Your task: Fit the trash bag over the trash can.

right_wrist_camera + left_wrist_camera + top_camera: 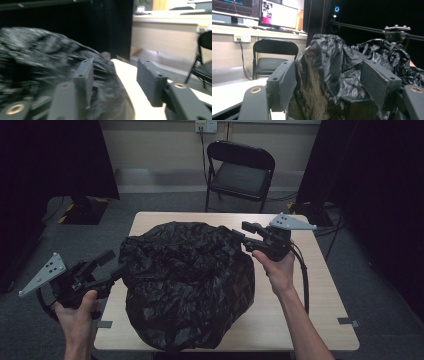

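clearly the black plastic bag [187, 282] is the biggest thing; it lies crumpled over most of the surface [320, 290]. at the bag's left edge the left gripper [107, 267] has its jaws wide around a fold. at the bag's far right edge the right gripper [250, 236] has jaws open, one touching plastic. i judge both must close next.

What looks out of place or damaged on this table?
Nothing looks damaged or spilled. The crumpled black plastic bag sprawls over the table, overhanging its near edge, with both tongs open at its sides.
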The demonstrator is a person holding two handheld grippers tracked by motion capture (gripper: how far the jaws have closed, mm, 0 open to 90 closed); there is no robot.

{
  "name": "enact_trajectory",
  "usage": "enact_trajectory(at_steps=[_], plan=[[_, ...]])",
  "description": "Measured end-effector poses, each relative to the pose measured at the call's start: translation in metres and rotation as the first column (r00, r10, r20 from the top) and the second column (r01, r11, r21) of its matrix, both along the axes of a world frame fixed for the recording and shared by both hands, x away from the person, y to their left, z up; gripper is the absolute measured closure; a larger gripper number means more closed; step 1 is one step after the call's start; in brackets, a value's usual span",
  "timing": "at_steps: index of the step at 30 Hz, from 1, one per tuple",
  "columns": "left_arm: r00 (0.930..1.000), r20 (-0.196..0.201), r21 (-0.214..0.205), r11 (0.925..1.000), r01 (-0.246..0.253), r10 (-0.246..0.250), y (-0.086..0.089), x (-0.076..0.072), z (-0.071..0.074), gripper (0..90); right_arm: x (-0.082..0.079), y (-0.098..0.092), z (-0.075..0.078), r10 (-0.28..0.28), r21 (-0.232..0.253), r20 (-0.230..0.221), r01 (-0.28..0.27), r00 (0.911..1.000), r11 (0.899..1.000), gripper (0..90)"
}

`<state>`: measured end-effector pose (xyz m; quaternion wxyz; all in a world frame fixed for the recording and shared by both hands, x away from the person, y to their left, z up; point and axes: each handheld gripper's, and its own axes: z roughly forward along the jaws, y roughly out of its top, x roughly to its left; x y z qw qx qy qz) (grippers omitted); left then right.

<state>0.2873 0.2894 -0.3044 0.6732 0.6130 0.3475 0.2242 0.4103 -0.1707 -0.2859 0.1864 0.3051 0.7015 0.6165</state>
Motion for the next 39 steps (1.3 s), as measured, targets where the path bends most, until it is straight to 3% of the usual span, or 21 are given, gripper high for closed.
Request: enact_trajectory(at_steps=[6,9,12,15,17,21,25,31,39], plan=[[0.9996,-0.013,0.023,0.9994,0.026,-0.026,-0.002,-0.004,-0.001,25.1,-0.031,-0.001,0.009,0.088,0.02,0.05,-0.089,0.9949,0.996,40.3],[0.9977,-0.029,0.043,0.9971,0.063,-0.062,-0.008,-0.003,-0.005,25.2,-0.048,0.005,0.006,0.135,-0.001,0.059,-0.135,0.9891,0.991,38.1],[0.9936,-0.04,0.05,0.9929,0.108,-0.106,-0.015,-0.001,-0.01,25.1,-0.058,0.011,-0.001,0.148,-0.015,0.05,-0.147,0.9878,0.989,34.7],[0.9902,-0.042,0.029,0.9905,0.134,-0.133,-0.02,0.001,-0.013,25.2,-0.059,0.016,-0.008,0.14,-0.031,0.028,-0.139,0.9898,0.99,31.0],[0.9876,-0.04,0.023,0.9879,0.153,-0.152,-0.022,0.003,-0.014,25.7,-0.057,0.017,-0.012,0.144,-0.008,0.013,-0.144,0.9895,0.99,30.5],[0.9886,-0.052,0.022,0.9895,0.143,-0.141,-0.025,0.005,-0.013,25.2,-0.055,0.016,-0.014,0.155,0.021,-0.001,-0.155,0.9879,0.988,29.7],[0.9881,-0.058,0.019,0.9894,0.144,-0.143,-0.03,0.007,-0.013,25.5,-0.056,0.014,-0.013,0.153,0.005,0.002,-0.153,0.9882,0.988,29.7],[0.9837,-0.069,0.004,0.986,0.167,-0.166,-0.045,0.013,-0.014,25.4,-0.059,0.0,-0.012,0.133,0.0,0.006,-0.133,0.9911,0.991,29.7],[0.9762,-0.073,0.005,0.9787,0.205,-0.204,-0.076,0.02,-0.013,24.5,-0.062,-0.034,-0.013,0.09,0.006,0.009,-0.09,0.9959,0.996,29.6]])
